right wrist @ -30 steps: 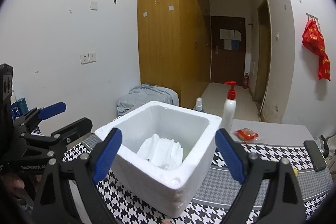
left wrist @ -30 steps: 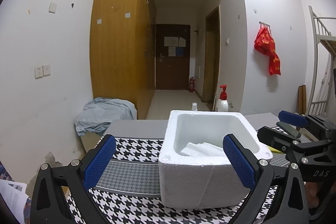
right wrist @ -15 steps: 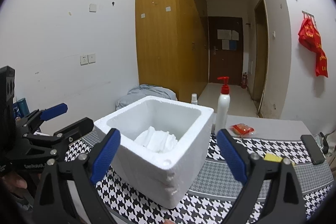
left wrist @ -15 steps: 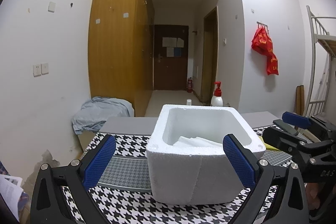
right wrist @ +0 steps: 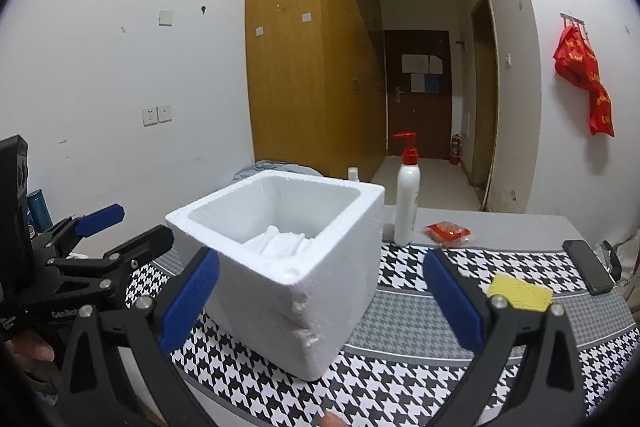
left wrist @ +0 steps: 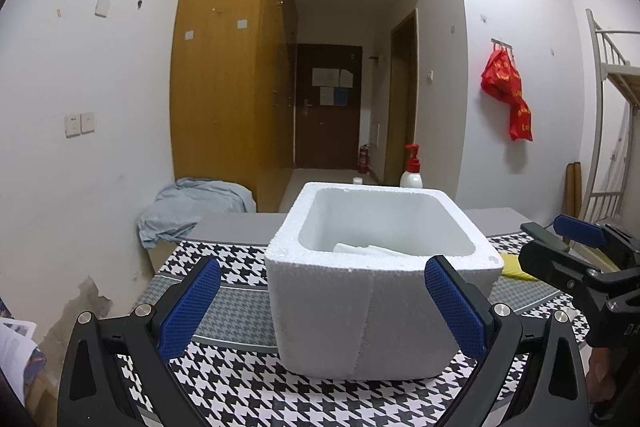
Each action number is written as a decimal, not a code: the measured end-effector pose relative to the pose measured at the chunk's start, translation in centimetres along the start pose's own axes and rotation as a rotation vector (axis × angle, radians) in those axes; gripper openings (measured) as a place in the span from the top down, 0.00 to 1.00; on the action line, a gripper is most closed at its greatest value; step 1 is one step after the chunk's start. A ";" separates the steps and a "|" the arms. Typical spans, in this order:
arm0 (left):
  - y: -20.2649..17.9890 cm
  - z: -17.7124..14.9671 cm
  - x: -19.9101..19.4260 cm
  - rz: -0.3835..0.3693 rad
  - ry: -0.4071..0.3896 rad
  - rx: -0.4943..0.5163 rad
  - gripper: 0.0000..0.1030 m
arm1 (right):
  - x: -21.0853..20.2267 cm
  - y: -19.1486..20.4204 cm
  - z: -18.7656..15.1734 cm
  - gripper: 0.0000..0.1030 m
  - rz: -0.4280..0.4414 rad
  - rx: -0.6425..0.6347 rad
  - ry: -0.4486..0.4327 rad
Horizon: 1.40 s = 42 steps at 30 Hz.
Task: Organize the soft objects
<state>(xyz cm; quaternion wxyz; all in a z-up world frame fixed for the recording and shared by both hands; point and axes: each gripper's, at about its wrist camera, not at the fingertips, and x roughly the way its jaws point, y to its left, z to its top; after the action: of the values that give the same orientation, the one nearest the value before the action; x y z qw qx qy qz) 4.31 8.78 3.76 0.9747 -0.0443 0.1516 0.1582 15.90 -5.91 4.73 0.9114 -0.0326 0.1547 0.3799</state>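
A: Straight ahead of your left gripper (left wrist: 322, 301), inside the foam box (left wrist: 376, 311), lies the white cloth (left wrist: 370, 249); only its top shows over the near wall.

B: And from your right gripper (right wrist: 320, 301)?

A: Ahead and a little left of it, the same cloth sits bunched on the box floor. Both of your grippers stand wide apart, holding nothing. The box fills the gap between the left one's blue pads; its corner pokes between the right one's.

B: What lies further out?

A: Just behind your right gripper's right pad, a yellow sponge (right wrist: 520, 293) rests flat on the houndstooth mat (right wrist: 400, 379). Beyond it lie a dark phone (right wrist: 587, 266) and a red packet (right wrist: 447, 230). A pump bottle (right wrist: 407, 203) stands upright just beside the box's far right corner.
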 end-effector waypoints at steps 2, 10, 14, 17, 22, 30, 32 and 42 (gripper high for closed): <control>-0.2 -0.1 0.0 -0.017 0.002 0.016 0.01 | -0.2 -0.1 0.0 0.00 0.006 0.000 -0.005; -0.7 -0.6 -0.2 -0.051 -0.006 0.027 0.01 | -0.4 -0.6 -0.4 0.00 -0.012 0.012 -0.007; -1.3 -1.0 0.1 -0.085 0.002 0.028 0.01 | -0.8 -1.0 -0.6 0.00 -0.037 0.012 -0.006; -2.1 -1.2 0.2 -0.118 0.005 0.042 0.01 | -1.1 -1.5 -0.9 0.00 -0.056 0.017 0.000; -3.2 -1.3 0.5 -0.153 0.008 0.053 0.01 | -2.1 -2.6 -1.4 0.00 -0.083 0.031 -0.001; -5.0 -1.8 0.1 -0.184 0.005 0.050 0.01 | -3.9 -4.4 -2.0 0.00 -0.108 0.054 -0.011; -5.5 -1.8 0.1 -0.193 0.005 0.049 0.01 | -4.3 -5.0 -2.1 0.00 -0.114 0.058 -0.011; -8.5 -2.3 0.0 -0.243 0.030 0.076 0.01 | -6.4 -7.3 -3.0 0.00 -0.179 0.085 -0.006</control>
<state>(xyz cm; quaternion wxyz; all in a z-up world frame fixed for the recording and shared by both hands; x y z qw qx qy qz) 6.39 0.43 1.93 0.9853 -0.0277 0.1656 0.0324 16.00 -15.96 3.38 0.9428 -0.0067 0.1642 0.2902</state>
